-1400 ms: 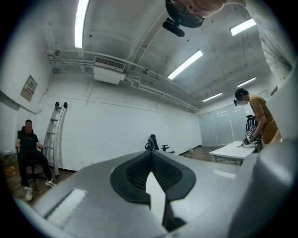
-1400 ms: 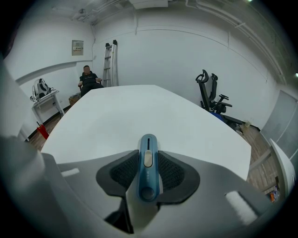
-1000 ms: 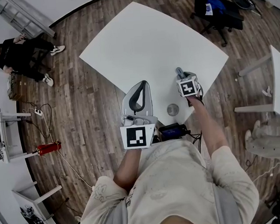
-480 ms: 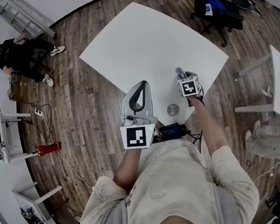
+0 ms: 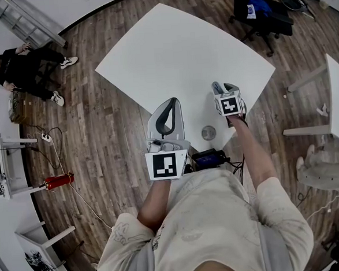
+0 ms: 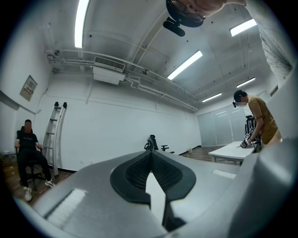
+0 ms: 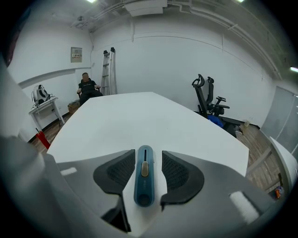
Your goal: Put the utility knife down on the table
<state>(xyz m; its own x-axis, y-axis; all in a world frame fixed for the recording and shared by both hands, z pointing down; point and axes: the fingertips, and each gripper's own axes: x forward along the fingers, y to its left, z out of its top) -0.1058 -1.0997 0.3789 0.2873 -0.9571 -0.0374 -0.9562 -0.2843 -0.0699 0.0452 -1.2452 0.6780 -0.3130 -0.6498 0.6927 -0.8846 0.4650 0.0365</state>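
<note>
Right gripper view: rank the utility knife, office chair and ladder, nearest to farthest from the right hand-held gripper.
1. utility knife, between its jaws on the table
2. office chair, beyond the table, right
3. ladder, against the back wall, left

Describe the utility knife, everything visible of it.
The knife is slim, teal-blue and plastic-looking, with rounded ends, a lengthwise slot holding a pale slider and a round mark at its near end. No blade shows. It lies flat on the white table, lengthwise between the jaws of the right gripper, which have just been opening and stand clear of it on both sides; only the table touches it.
</note>
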